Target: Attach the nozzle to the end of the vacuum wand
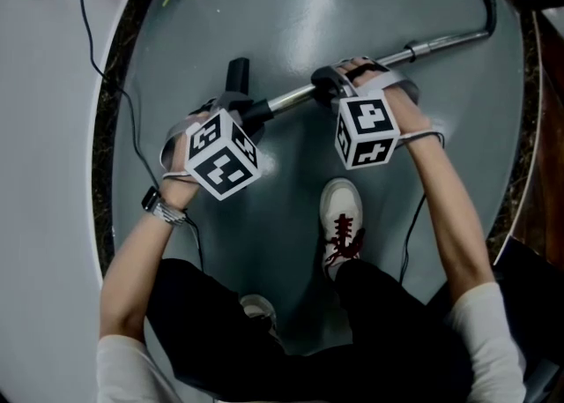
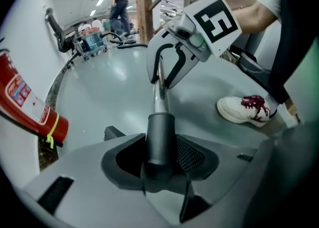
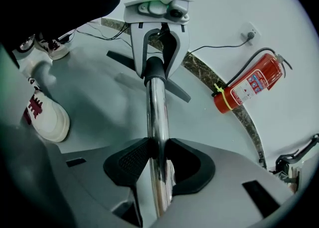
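Left gripper [image 2: 159, 169] clamps the dark grey plastic nozzle [image 2: 160, 132], right gripper [image 3: 158, 167] the chrome metal wand [image 3: 156, 107] — joining; next, likely press them home.

A red fire extinguisher [image 3: 249, 85] leans at the far left, its base by a speckled dark border strip [image 1: 107, 137]. A black cable [image 1: 92, 48] runs from a wall socket [image 3: 247, 35]. A white shoe [image 1: 342, 216] with red laces stands near, on the grey floor [image 1: 352, 4].

No readable text; fire extinguisher [image 3: 247, 86] label apparently printed, too small to read.
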The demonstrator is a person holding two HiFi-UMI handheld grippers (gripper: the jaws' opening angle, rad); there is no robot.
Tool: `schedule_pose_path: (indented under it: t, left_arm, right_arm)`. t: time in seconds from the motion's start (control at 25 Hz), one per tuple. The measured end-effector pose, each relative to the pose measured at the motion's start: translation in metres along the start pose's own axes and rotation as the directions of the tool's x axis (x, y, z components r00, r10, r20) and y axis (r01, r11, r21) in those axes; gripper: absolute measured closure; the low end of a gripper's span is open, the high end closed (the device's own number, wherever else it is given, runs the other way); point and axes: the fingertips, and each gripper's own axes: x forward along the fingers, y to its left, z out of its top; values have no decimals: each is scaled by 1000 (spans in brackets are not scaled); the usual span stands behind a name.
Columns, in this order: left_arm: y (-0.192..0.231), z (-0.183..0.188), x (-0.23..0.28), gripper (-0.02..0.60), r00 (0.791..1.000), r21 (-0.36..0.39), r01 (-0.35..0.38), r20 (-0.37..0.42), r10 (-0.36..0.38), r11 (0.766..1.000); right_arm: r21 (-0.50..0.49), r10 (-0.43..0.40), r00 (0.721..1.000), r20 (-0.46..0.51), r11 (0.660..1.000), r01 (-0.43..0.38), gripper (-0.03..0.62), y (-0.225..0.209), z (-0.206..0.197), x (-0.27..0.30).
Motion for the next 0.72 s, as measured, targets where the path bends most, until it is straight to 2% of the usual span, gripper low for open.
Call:
schedule_pose_path:
  t: [0.12, 0.36, 0.52, 0.72]
  left_arm:
    - [-5, -1, 5, 397, 999, 64, -14, -34, 16, 998]
    - [1, 5, 3, 399, 997, 90, -74, -18, 76, 993]
    - [0, 5, 4, 397, 1000, -11, -23, 6, 23, 1000]
    - [3, 8, 2, 394, 998, -136, 40, 49, -33, 990]
  right_arm:
    - [-13, 13, 1000, -11, 1000, -13, 447, 8, -2, 6]
    - [31, 1, 1000, 7, 1000, -2, 445, 2, -3, 4]
    - [56, -7, 1000, 26, 998, 6, 445, 1, 1, 2]
    - [79, -22, 999, 47, 997, 19, 442, -1, 6, 1]
